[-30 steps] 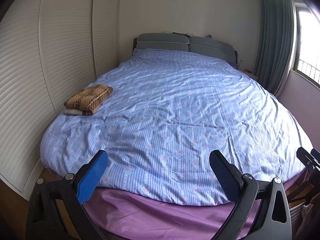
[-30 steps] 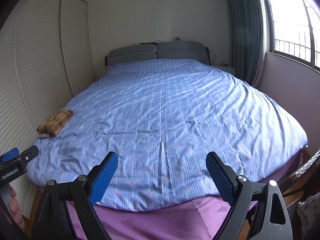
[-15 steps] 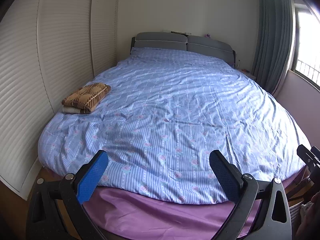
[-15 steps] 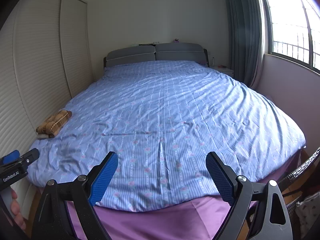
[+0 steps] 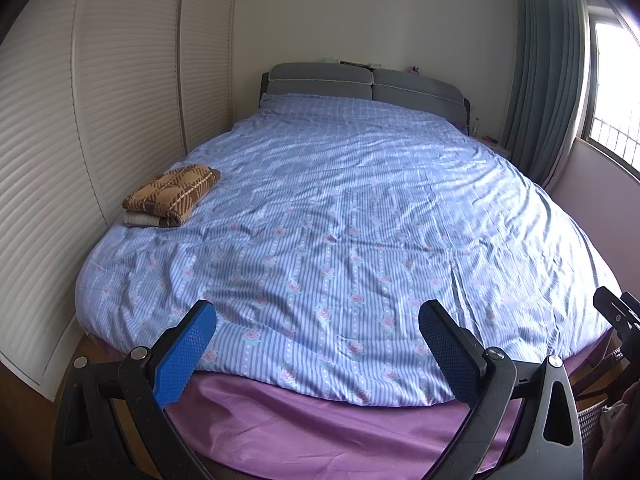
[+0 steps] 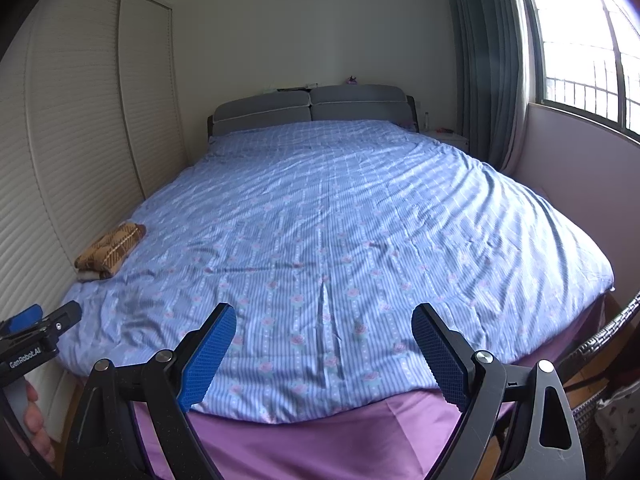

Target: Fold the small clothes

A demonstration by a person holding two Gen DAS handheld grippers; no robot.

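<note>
Two tools hang wide open at the foot of the bed (image 5: 360, 240), left tool (image 5: 318, 352) and right tool (image 6: 324, 350), gripping nothing. We judge we are between garments: the next move means fetching one, perhaps from the basket (image 6: 600, 344) at four o'clock. At ten o'clock lies the folded brown cloth (image 5: 172, 194).

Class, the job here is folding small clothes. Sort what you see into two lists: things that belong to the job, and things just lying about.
Belongs to the job:
- folded brown checked cloth stack at the bed's left edge
- left claw, open and empty
- right claw, open and empty

Just lying about:
- blue striped floral duvet
- purple satin sheet
- grey padded headboard
- grey-green curtain
</note>
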